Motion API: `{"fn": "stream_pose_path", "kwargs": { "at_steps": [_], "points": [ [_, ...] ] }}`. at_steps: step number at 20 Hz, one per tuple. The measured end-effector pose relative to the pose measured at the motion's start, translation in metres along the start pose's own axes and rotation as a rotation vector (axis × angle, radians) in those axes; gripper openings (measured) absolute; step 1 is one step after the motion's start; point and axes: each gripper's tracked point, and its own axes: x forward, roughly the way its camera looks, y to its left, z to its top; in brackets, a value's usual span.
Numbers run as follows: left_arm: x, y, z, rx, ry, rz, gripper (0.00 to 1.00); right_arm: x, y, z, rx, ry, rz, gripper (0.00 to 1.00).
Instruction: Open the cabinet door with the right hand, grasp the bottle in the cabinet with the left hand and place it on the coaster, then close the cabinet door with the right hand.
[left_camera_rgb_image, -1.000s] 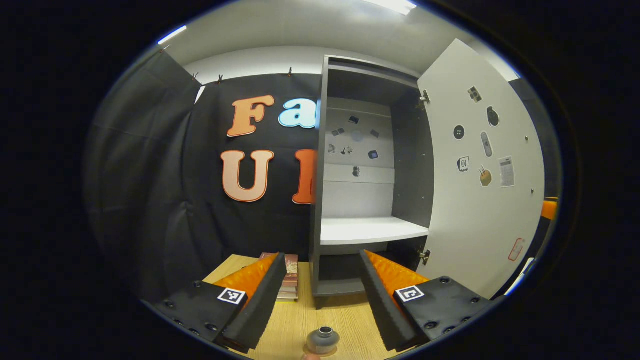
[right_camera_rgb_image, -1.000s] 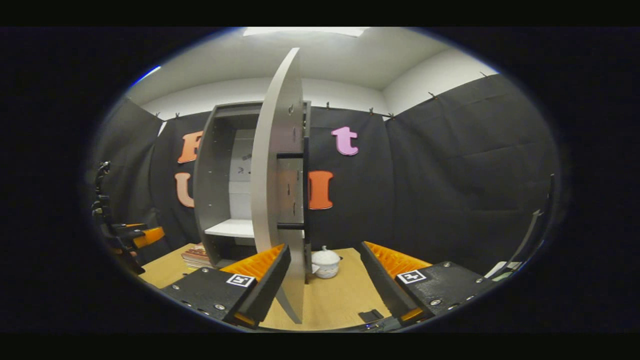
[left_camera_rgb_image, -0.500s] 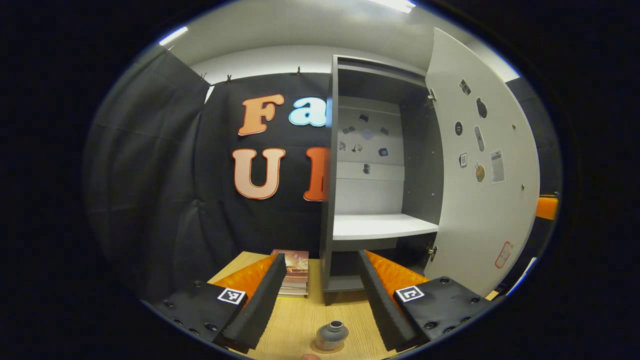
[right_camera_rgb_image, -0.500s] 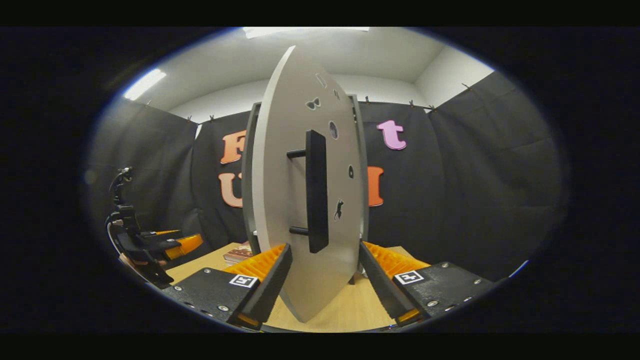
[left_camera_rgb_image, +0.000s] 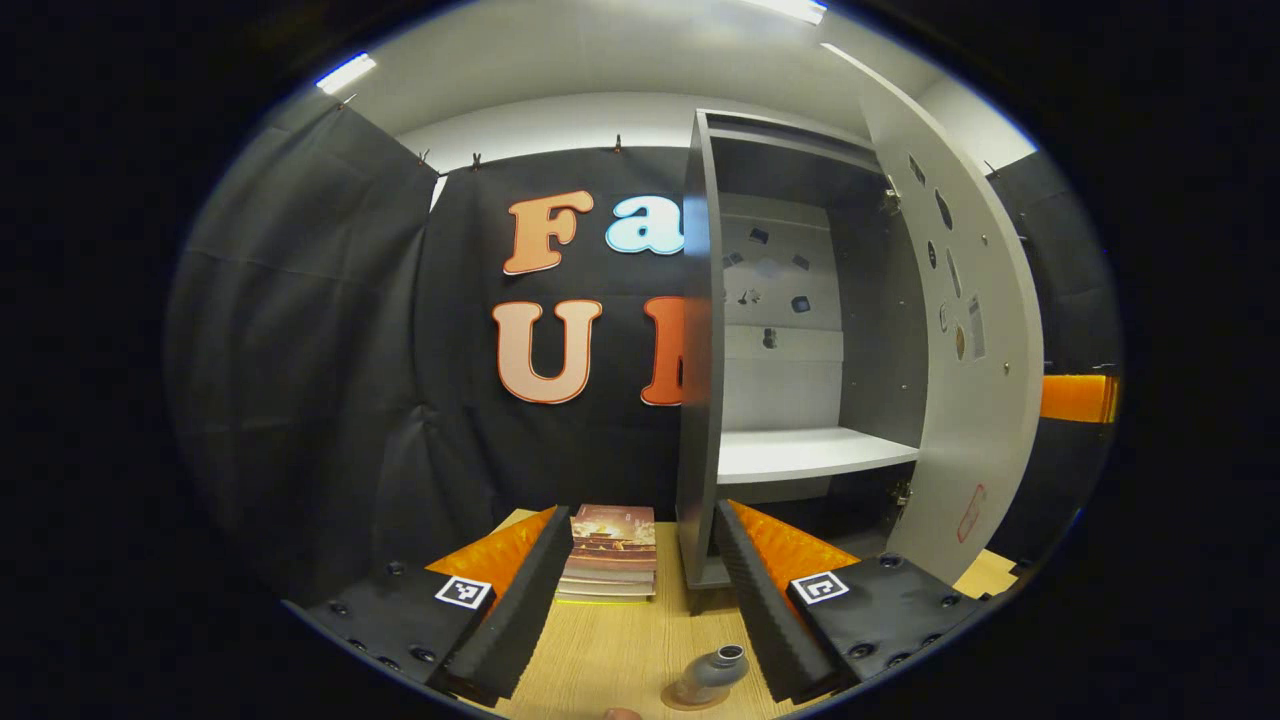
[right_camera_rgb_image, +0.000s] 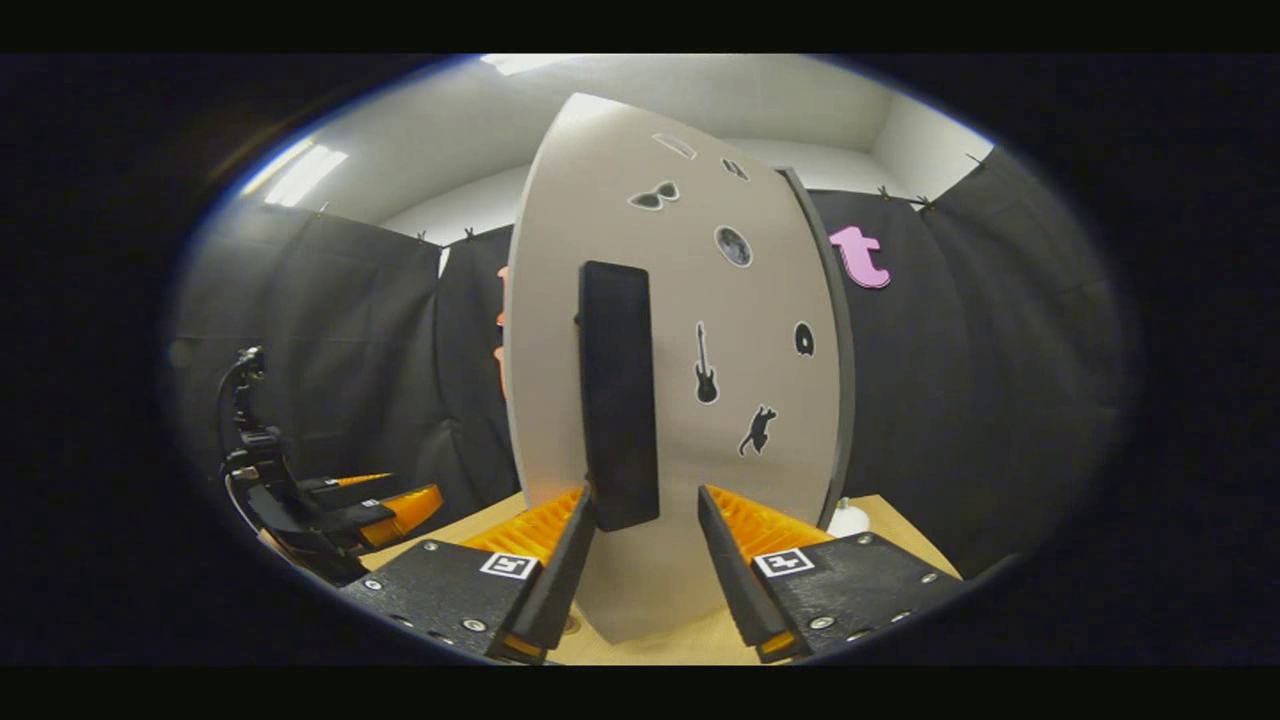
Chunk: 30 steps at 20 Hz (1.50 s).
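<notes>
While we hold the left gripper (left_camera_rgb_image: 640, 590) above the near edge of the table (left_camera_rgb_image: 610, 655), its fingers stand wide apart with nothing between them. Just below that gap, the bottle (left_camera_rgb_image: 712, 674) stands on the coaster (left_camera_rgb_image: 690, 700) at the table's near edge, leaning a little in the fisheye picture. A stack of books (left_camera_rgb_image: 610, 552) lies farther back on the table, just beside the left wall of the cabinet (left_camera_rgb_image: 700, 350). We see the cabinet's white shelf (left_camera_rgb_image: 800, 452) bare, and the door (left_camera_rgb_image: 975, 330) swung partway across the opening, stickers on its inner face.

From the right gripper view, we face the door's outer side (right_camera_rgb_image: 680, 400), with its dark handle (right_camera_rgb_image: 618, 395) upright in front of us. Our right gripper (right_camera_rgb_image: 645, 560) has its fingers spread, one on each side of the handle's lower end, not pressing it. The left gripper (right_camera_rgb_image: 370, 500) shows near the table's left edge.
</notes>
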Motion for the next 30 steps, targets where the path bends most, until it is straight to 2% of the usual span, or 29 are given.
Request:
{"fn": "stream_pose_path", "kwargs": {
  "at_steps": [1,2,4,8,9,10,11,12,16,17,18,19,20,22,23,24,30],
  "points": [
    [0.006,0.003,0.001,-0.001,-0.002,-0.007,0.92,0.008,0.01,0.0,0.021,0.004,0.014,0.54],
    [0.013,0.007,0.0,-0.001,-0.002,-0.015,0.93,0.015,0.017,-0.002,0.034,0.008,0.027,0.55],
    [0.024,0.016,-0.002,-0.003,0.003,-0.023,0.93,0.023,0.026,-0.007,0.048,0.012,0.043,0.41],
    [0.044,0.029,-0.003,-0.023,0.008,-0.053,0.93,0.05,0.041,-0.009,0.01,0.012,-0.001,0.3],
    [0.049,0.032,-0.003,-0.024,0.009,-0.063,0.93,0.059,0.043,-0.009,0.005,0.011,-0.017,0.3],
    [0.054,0.036,-0.004,-0.024,0.008,-0.073,0.93,0.066,0.044,-0.009,0.0,0.011,-0.031,0.34],
    [0.06,0.039,-0.004,-0.025,0.008,-0.083,0.92,0.073,0.045,-0.009,-0.004,0.008,-0.046,0.3],
    [0.064,0.04,-0.005,-0.028,0.008,-0.096,0.93,0.079,0.046,-0.008,-0.006,0.006,-0.061,0.34],
    [0.077,0.046,-0.005,-0.033,0.013,-0.145,0.93,0.112,0.053,-0.009,-0.026,0.01,-0.106,0.34],
    [0.079,0.047,-0.007,-0.033,0.02,-0.153,0.93,0.118,0.054,-0.009,-0.031,0.011,-0.114,0.39],
    [0.081,0.048,-0.007,-0.036,0.024,-0.16,0.93,0.124,0.054,-0.01,-0.039,0.013,-0.119,0.3],
    [0.083,0.048,-0.007,-0.042,0.025,-0.17,0.93,0.129,0.054,-0.009,-0.044,0.015,-0.123,0.34],
    [0.085,0.048,-0.007,-0.046,0.028,-0.173,0.93,0.134,0.054,-0.009,-0.043,0.016,-0.125,0.34],
    [0.088,0.048,-0.005,-0.048,0.028,-0.173,0.93,0.146,0.058,-0.008,-0.032,0.017,-0.114,0.3],
    [0.089,0.049,-0.003,-0.048,0.023,-0.172,0.92,0.151,0.06,-0.009,-0.025,0.02,-0.104,0.3],
    [0.09,0.049,-0.001,-0.047,0.019,-0.168,0.92,0.156,0.061,-0.009,-0.018,0.025,-0.093,0.35],
    [0.096,0.046,-0.001,-0.057,0.017,-0.118,0.93,0.187,0.064,-0.011,-0.035,0.035,-0.04,0.34]
  ]
}}
